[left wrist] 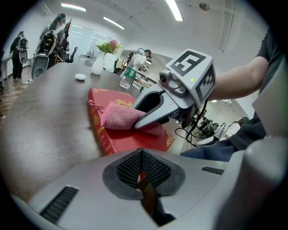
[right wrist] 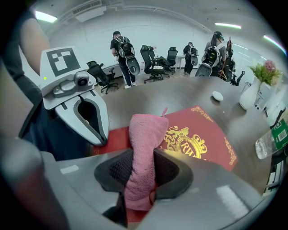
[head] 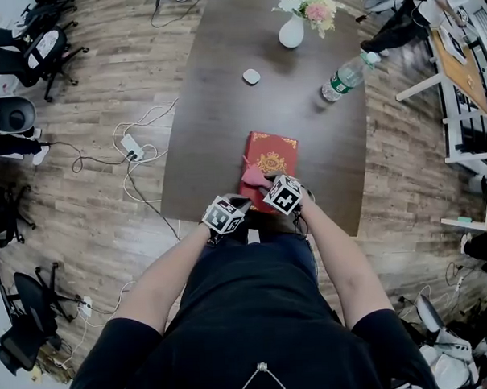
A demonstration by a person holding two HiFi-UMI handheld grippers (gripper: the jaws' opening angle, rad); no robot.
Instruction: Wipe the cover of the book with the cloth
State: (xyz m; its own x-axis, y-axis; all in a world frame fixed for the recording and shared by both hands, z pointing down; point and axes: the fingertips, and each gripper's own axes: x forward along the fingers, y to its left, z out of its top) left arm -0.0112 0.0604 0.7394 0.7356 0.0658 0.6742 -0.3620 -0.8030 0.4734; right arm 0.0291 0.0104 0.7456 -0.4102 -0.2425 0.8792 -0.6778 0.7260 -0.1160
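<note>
Now, right gripper (right wrist: 143, 155) pinching pink terry cloth (right wrist: 146, 130) atop red gilt-crested book (right wrist: 202, 139) at brown table's (head: 224, 110) near edge, left gripper (left wrist: 141, 152) pressed together alongside book, clear room beyond book.

On red book (right wrist: 202, 143), pink cloth (right wrist: 146, 134) pinched between jaws of right hand-held gripper (right wrist: 139, 173)

Long ceiling strip lights (left wrist: 173, 9) fill the room with even, cool white light, so everything looks bright and the shadows are soft. The dark tabletop (head: 223, 86) picks up a pale sheen in both gripper views, and the vase (head: 291, 31) and bottle (head: 345, 76) cast only faint, short shadows on it. The gold crest on the book (right wrist: 198, 134) glints yellow. All three views bow like a fisheye. The gripper views darken to black at the corners, and the left tool (left wrist: 143, 173) and right tool (right wrist: 143, 177) look soft up close.
</note>
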